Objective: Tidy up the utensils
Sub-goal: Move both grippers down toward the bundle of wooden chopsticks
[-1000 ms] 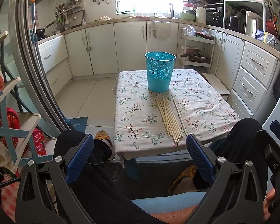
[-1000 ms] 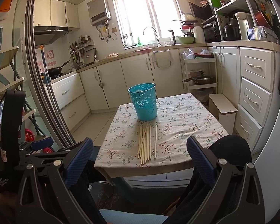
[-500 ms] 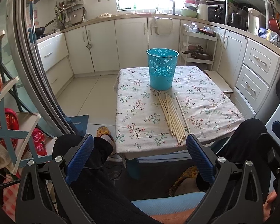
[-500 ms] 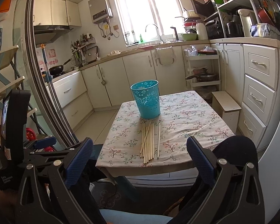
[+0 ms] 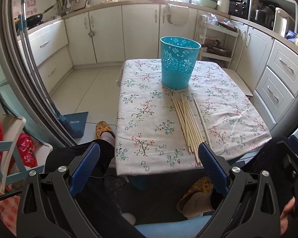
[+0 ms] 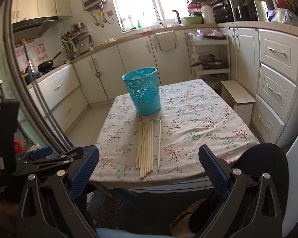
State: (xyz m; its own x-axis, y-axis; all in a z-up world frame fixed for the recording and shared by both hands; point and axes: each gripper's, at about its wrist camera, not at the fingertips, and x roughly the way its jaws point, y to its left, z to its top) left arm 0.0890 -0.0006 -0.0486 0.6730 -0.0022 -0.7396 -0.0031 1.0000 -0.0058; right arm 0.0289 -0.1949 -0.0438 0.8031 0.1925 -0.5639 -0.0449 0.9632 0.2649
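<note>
Both hand-held grippers sit low at the near edge of the counter (image 5: 149, 138), short of it, above the person's dark trouser legs. The left hand-held gripper (image 5: 149, 158) is released, its blue pads (image 5: 85, 164) spread wide with nothing between them. The right hand-held gripper (image 6: 149, 158) is just as wide apart, and it carries nothing either.

On the flowered cloth, the chopsticks (image 5: 186, 123) lie flat in a loose bundle, running lengthwise from the near edge toward the far side. One chopstick (image 5: 201, 119) lies just to the right of the bundle, a narrow gap apart from it. From the right wrist view the bundle (image 6: 145, 146) fans a little, some sticks crossing over others, and the lone stick (image 6: 159, 144) runs nearly straight beside it.

Behind the far tips stands the blue basket (image 5: 178, 63), upright, with a cut-out flower pattern on its wall. The sticks' far ends stop just short of its base; no stick can be seen inside it. In the right wrist view the basket (image 6: 145, 91) stands left of the counter's middle, near the far edge.

A slippered foot (image 5: 104, 129) rests on the tiled floor by the counter's left corner. White cabinets line the kitchen walls beyond.
</note>
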